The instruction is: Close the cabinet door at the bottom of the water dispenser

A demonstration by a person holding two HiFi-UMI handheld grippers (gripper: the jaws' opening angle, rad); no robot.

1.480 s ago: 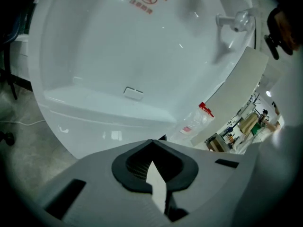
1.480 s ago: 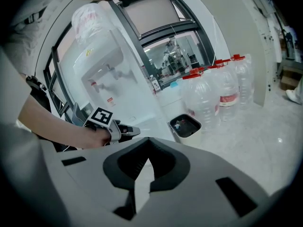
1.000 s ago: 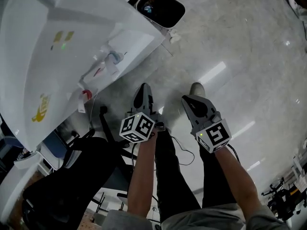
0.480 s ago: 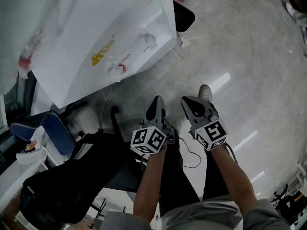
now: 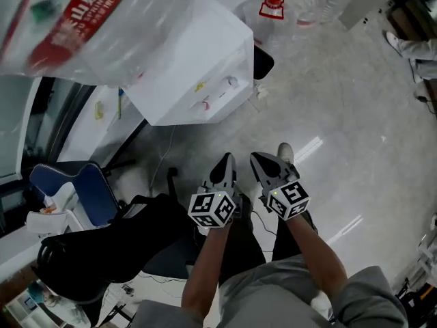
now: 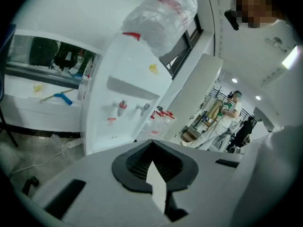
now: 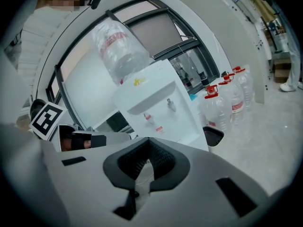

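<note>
White water dispenser (image 5: 198, 74) by the window wall, upright, long axis vertical, tap side turned toward the grippers. One only. Boxy and plain, with a small yellow mark high on the front. Topped by one inverted clear water bottle (image 5: 89, 19) with a red label, neck down, its long axis in line with the dispenser's.

Cabinet door (image 6: 111, 136) at the foot of the dispenser, below the tap recess: a plain white panel facing the same way. Flush or ajar, cannot tell. Out of sight in the head view.

Left of the person, one black office chair (image 5: 102, 244), and one blue chair (image 5: 68, 183) behind it.

Beyond the dispenser, at least three spare water bottles (image 7: 227, 100) on the grey floor (image 5: 341, 101), upright, clear, red-capped. One black bin (image 7: 213, 136) just beside the dispenser's base.

Two grippers, side by side above the person's legs, both pointing at the dispenser and well apart from it. Left gripper (image 5: 226, 160) clenched, pads together, nothing between them. Right gripper (image 5: 258, 160) clenched the same way, also empty.

Two taps in the recess: one red tap (image 6: 122, 105), one grey tap (image 6: 144, 109) next to it.
</note>
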